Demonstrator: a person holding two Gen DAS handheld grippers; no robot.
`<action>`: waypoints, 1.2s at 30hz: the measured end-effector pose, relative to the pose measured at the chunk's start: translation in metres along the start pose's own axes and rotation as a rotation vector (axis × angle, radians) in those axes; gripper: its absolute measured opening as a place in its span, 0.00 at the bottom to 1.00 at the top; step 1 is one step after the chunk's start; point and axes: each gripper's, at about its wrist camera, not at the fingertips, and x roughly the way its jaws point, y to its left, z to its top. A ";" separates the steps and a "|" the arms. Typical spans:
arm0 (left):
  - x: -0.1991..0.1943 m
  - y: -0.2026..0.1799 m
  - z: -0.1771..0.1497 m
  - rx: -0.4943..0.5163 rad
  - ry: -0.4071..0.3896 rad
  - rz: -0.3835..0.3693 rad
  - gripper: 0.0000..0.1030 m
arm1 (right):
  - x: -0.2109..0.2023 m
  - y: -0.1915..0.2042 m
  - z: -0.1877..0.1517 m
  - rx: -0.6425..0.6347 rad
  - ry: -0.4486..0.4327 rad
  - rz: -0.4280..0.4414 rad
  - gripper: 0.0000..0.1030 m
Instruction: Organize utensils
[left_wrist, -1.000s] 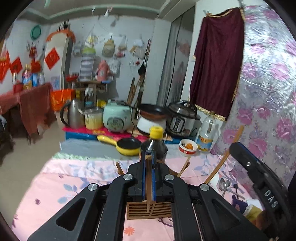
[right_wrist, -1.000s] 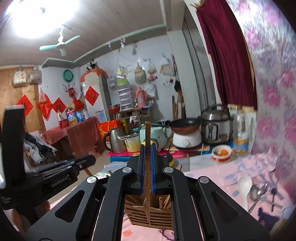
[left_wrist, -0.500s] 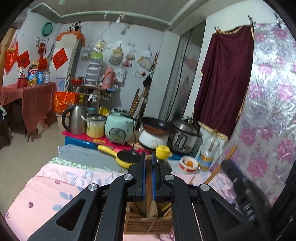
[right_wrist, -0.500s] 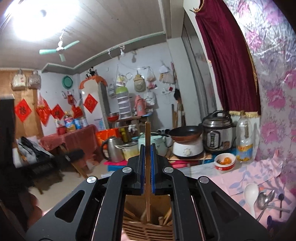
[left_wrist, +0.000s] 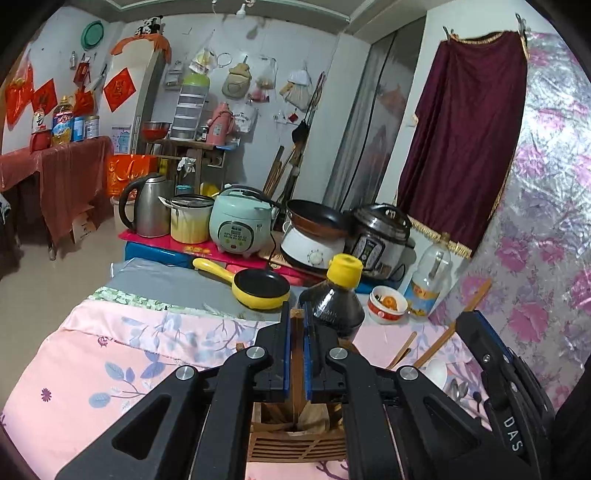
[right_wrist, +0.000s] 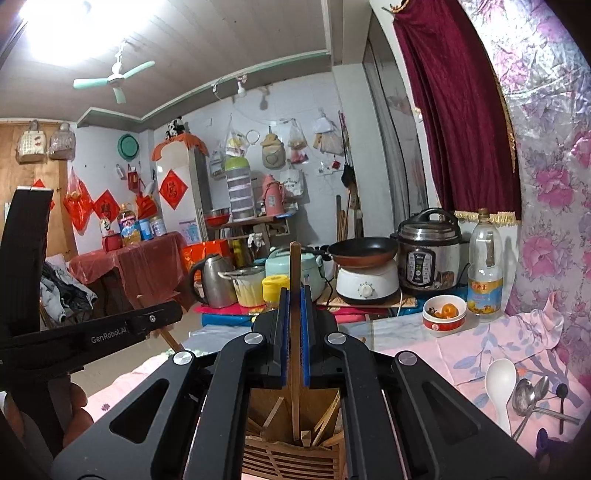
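Note:
My left gripper (left_wrist: 295, 314) is shut on a wooden chopstick (left_wrist: 296, 354) that stands upright over the slatted wooden utensil holder (left_wrist: 295, 443) on the pink cloth. My right gripper (right_wrist: 294, 295) is shut on another upright chopstick (right_wrist: 294, 266); its lower end reaches down among several sticks inside the same holder (right_wrist: 288, 454). Each gripper shows in the other's view: the right gripper's fingers (left_wrist: 480, 332) at the right edge, the left gripper's body (right_wrist: 92, 336) at the left with a hand (right_wrist: 74, 413) under it. Loose chopsticks (left_wrist: 402, 347) lie on the cloth.
A dark sauce bottle (left_wrist: 334, 306) with a yellow cap stands just behind the holder. A white spoon (right_wrist: 500, 380) and metal spoons (right_wrist: 528, 395) lie to the right. Beyond are a yellow pan (left_wrist: 262, 288), a small bowl (right_wrist: 443, 314), a clear bottle (right_wrist: 484, 269) and cookers.
Both grippers have come down over the holder with their chopsticks still clamped. In the right wrist view the holder now sits closer and the stick's lower end lies deeper in it.

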 end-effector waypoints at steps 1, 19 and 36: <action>0.002 -0.002 -0.001 0.016 0.014 0.003 0.06 | 0.004 0.000 -0.001 -0.013 0.025 0.003 0.09; -0.019 -0.004 0.001 0.015 -0.037 0.077 0.82 | -0.014 -0.010 0.012 0.041 0.012 -0.004 0.40; -0.056 -0.049 -0.024 0.207 -0.149 0.276 0.89 | -0.042 -0.018 0.017 0.042 0.023 -0.055 0.44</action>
